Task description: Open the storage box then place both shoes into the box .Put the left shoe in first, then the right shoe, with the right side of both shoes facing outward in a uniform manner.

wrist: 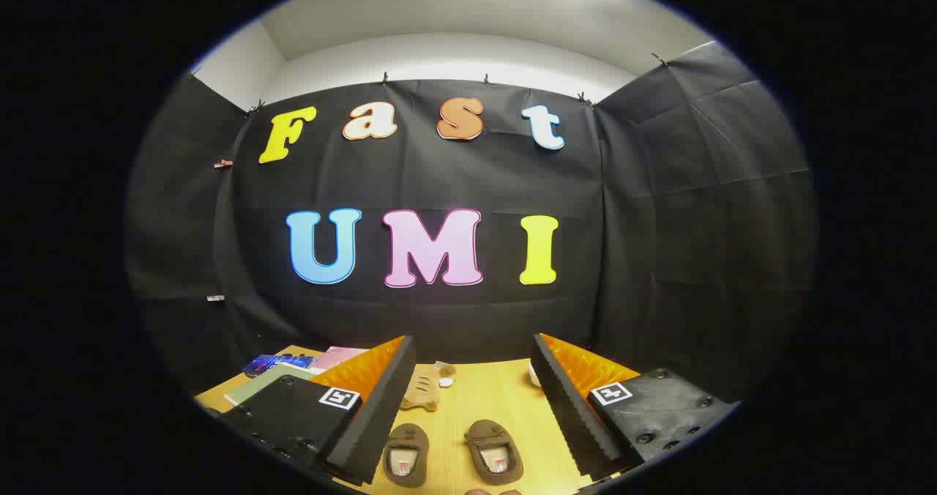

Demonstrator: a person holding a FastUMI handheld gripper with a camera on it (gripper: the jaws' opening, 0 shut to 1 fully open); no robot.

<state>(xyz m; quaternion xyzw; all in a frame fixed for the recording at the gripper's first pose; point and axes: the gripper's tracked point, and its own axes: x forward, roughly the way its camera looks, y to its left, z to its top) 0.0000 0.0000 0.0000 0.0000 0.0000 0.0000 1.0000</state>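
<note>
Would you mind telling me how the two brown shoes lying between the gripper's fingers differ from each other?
The left-hand shoe lies close to one finger; the right-hand shoe lies nearer the middle of the gap. The left-hand shoe's toe tilts slightly one way, while the right-hand shoe's tilts the other. Both are small brown slippers, openings up, on the wooden table. The gripper is open, touching neither.

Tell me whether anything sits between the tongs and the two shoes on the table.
Nothing visible does. The tongs are open, and both brown shoes lie on the bare wooden table between the fingers. A small bear-shaped item lies beyond them.
</note>
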